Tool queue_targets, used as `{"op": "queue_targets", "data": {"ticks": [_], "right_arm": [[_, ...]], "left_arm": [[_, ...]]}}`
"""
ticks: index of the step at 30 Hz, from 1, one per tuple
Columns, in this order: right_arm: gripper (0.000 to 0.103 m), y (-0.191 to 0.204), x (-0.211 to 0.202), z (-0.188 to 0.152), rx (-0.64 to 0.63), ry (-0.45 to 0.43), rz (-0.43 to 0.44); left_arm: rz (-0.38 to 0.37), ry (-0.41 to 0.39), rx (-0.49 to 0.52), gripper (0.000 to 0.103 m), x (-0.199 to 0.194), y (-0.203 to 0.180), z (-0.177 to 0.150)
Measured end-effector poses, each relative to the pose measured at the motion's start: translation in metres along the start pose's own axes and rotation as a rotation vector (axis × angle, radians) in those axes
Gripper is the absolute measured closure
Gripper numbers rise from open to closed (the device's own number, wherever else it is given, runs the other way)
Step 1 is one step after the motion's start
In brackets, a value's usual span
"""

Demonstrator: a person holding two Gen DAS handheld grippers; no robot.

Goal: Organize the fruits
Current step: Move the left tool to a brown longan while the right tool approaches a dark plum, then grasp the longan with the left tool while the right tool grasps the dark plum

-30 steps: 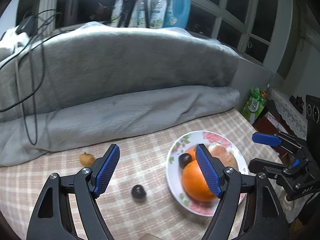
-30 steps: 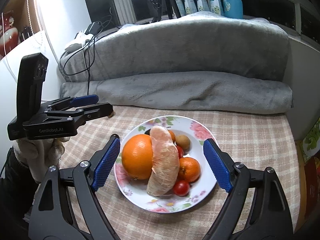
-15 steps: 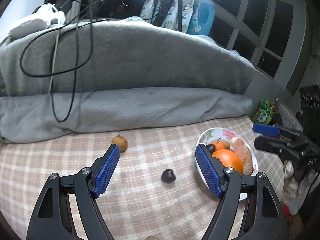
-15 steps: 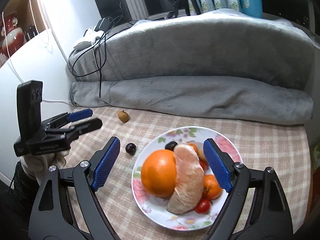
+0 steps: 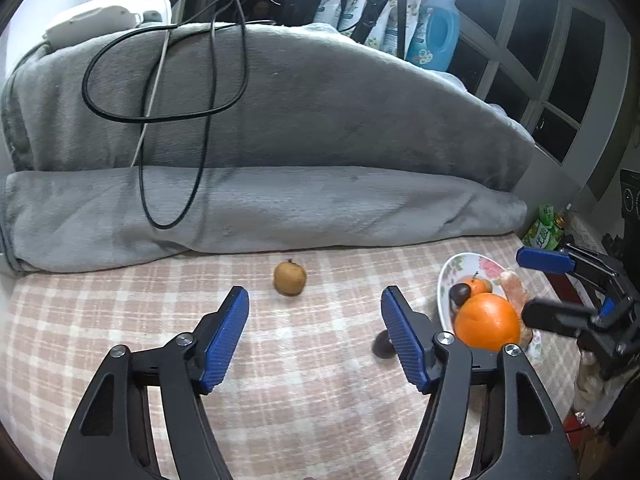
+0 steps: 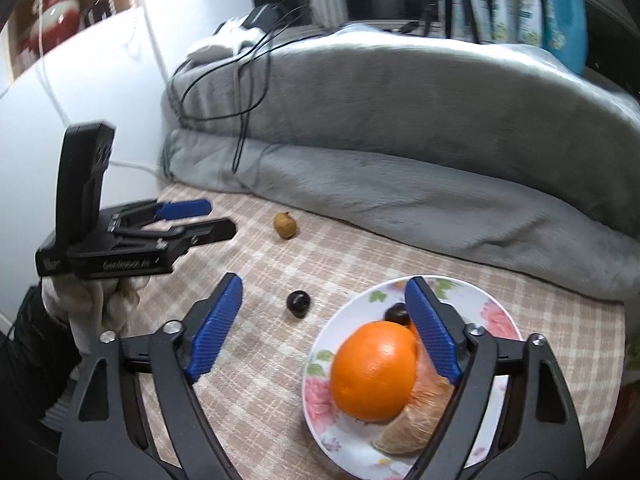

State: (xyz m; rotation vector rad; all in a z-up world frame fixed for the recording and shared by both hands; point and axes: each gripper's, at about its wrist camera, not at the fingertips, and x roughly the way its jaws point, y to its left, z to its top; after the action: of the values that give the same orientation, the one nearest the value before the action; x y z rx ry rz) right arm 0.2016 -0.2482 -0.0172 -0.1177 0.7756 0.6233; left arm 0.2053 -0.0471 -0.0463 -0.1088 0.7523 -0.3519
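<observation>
- The plate [image 6: 492, 308], low and right in the right wrist view, already carried an orange [image 6: 374, 372], a peeled pale segment [image 6: 416, 428] beside it and a dark berry [image 6: 396, 314] behind; in the left wrist view a small tangerine [image 5: 476, 286] also showed on it.
- Two fruits lay loose on the checked cloth [image 5: 120, 312]: a dark plum [image 6: 298, 303] near the plate's left rim, and a brown fruit [image 5: 289, 277] farther off, close to the grey blanket [image 5: 320, 128] at the back.
- By my reading most of the sorting was done; those two loose pieces were what was left to bring to the plate.
- The left gripper [image 5: 314, 336] hung over the cloth with jaws spread and nothing between them; they had just been closing a little. The brown fruit sat ahead of its gap and the plum was half hidden behind its right finger.
- The right gripper [image 6: 322, 320] also stood spread and empty, having just narrowed slightly, its right finger overlapping the plate in the picture.
- A gloved hand [image 6: 86, 300] held the left gripper at the left edge of the right wrist view.
</observation>
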Motion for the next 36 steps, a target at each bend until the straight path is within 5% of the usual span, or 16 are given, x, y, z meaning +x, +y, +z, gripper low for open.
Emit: {"op": "queue_targets", "data": {"ticks": [6,14,36], "right_arm": [[0.022,0.023,0.022,0.003,-0.102,0.06,0.02],[0.058,0.037,0.069,0.003,-0.194,0.205,0.051],[0.064,0.053,0.124,0.003,-0.356,0.384,-0.034]], "left_arm": [[-0.01,0.019,-0.008,0.041,0.01,0.009,0.004],[-0.016,0.071,0.012,0.054,0.035,0.015,0.01],[-0.033,0.135,-0.005,0.06,0.077,0.031,0.014]]}}
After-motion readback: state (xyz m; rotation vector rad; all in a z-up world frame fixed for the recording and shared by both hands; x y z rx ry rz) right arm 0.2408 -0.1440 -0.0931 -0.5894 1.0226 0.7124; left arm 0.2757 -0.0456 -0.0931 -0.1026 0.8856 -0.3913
